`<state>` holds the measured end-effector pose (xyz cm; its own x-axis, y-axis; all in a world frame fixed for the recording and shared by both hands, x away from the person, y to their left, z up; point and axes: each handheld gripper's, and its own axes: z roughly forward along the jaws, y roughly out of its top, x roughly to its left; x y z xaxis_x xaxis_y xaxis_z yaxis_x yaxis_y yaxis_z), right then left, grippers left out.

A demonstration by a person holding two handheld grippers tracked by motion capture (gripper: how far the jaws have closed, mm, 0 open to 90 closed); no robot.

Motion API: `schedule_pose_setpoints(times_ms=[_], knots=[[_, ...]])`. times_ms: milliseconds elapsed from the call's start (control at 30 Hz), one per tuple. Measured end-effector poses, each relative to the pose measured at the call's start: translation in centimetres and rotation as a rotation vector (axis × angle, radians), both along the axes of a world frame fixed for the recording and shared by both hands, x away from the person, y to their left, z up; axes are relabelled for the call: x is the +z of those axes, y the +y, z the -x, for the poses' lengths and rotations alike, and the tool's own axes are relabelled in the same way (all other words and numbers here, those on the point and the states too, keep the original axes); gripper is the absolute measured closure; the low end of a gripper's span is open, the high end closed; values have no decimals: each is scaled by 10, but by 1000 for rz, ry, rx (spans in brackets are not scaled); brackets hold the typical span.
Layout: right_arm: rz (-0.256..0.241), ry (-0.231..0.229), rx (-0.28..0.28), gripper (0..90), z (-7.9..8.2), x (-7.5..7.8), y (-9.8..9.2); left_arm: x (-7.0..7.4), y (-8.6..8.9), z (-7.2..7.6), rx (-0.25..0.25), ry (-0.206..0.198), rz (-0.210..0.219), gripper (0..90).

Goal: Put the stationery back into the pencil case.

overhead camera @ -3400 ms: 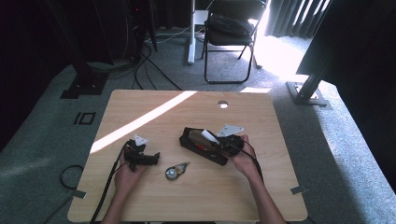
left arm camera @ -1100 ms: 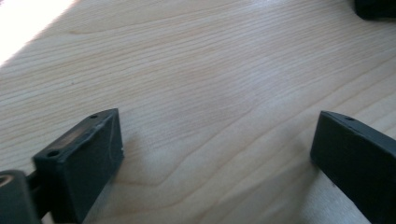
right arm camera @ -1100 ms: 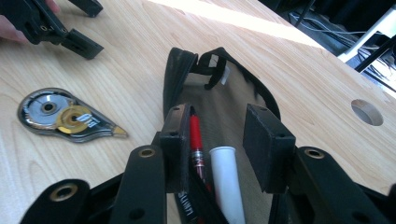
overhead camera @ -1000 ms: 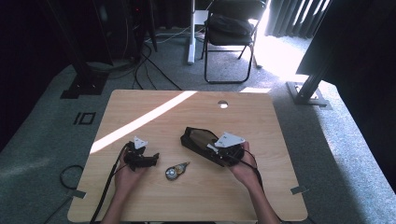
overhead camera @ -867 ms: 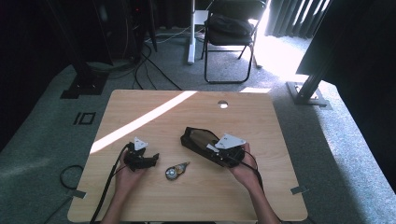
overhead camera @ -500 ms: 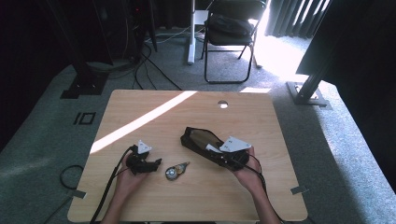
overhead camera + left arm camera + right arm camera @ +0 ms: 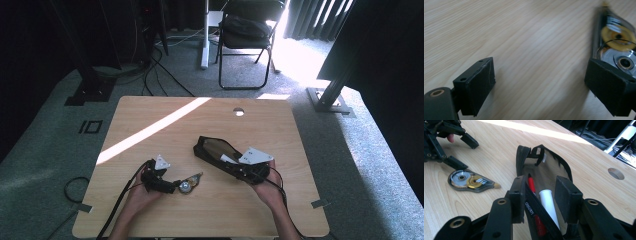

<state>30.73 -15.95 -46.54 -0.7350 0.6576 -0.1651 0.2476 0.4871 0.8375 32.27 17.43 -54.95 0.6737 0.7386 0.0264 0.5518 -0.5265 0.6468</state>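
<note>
Correction tape [image 7: 470, 181] lying flat on the table [image 7: 250, 120], untouched. Left hand-held gripper [image 7: 539, 85] now lower and closer to it than some seconds ago, jaws released and wide, one pad just beside the tape's round end. Right hand-held gripper [image 7: 540, 197] shifted to the near end of the open pencil case [image 7: 215, 150], jaws apart astride its wall, one inside by a red pen [image 7: 532, 185] and a white tube [image 7: 548, 203]. Probably means: case steadied, tape to be picked next and put in.
</note>
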Motion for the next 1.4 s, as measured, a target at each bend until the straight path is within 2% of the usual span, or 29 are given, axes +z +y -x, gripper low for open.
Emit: schedule_pose_setpoints(times_ms=[133, 500, 833, 1067, 1167, 1233, 1333, 1400], knots=[[6, 4, 6, 604, 4, -1, 2, -1, -9, 2, -31, -2, 1, 90], [20, 19, 33, 597, 9, -6, 9, -2, -19, 3, -49, -12, 11, 96], [34, 30, 66, 584, 10, -11, 18, -3, -38, 7, -84, -33, 11, 96], [45, 62, 81, 550, 10, -16, 24, -3, -49, 11, -106, -38, 4, 79], [47, 72, 87, 528, 10, -19, 27, -3, -50, 12, -115, -40, 0, 74], [27, 94, 98, 515, 8, -22, 29, -3, -50, 12, -117, -33, -2, 74], [30, 108, 103, 488, 7, -26, 32, -1, -47, 11, -111, -32, -16, 73], [33, 114, 111, 467, 8, -29, 36, -2, -43, 9, -102, -24, -9, 73]])
